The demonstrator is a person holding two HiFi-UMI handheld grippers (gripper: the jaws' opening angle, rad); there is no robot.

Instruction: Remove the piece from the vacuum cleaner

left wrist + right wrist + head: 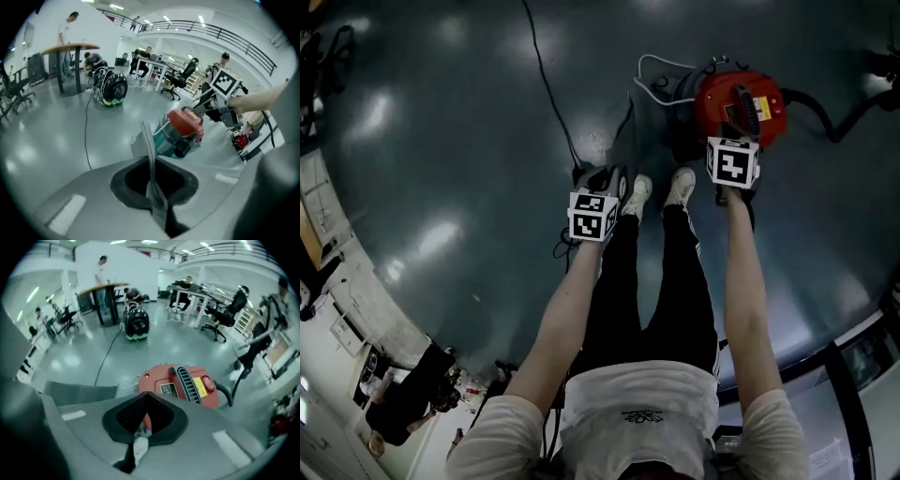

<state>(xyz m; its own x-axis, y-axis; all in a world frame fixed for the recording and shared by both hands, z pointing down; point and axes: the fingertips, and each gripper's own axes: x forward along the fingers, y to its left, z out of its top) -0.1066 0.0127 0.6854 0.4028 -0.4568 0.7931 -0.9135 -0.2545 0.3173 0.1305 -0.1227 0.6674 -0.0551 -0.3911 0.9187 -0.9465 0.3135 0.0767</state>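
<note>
The vacuum cleaner (741, 101) has a red top with a black ribbed strip (187, 383), a yellow label and a red switch, and stands on the floor just beyond my feet. A black hose (825, 117) leaves its right side. My right gripper (732, 183) hovers over the near edge of the red top; its jaws stand a little apart around nothing (146, 416). My left gripper (598, 192) hangs to the left of the vacuum cleaner (183, 129), apart from it. Its jaws are pressed into one thin blade (149, 140), with nothing in them.
My white shoes (661, 190) stand between the grippers. A black cable (548, 84) and a white cable (652, 70) lie on the grey floor. A second black-and-green vacuum cleaner (136, 324), a tall round table (70, 47), desks, chairs and several people are farther off.
</note>
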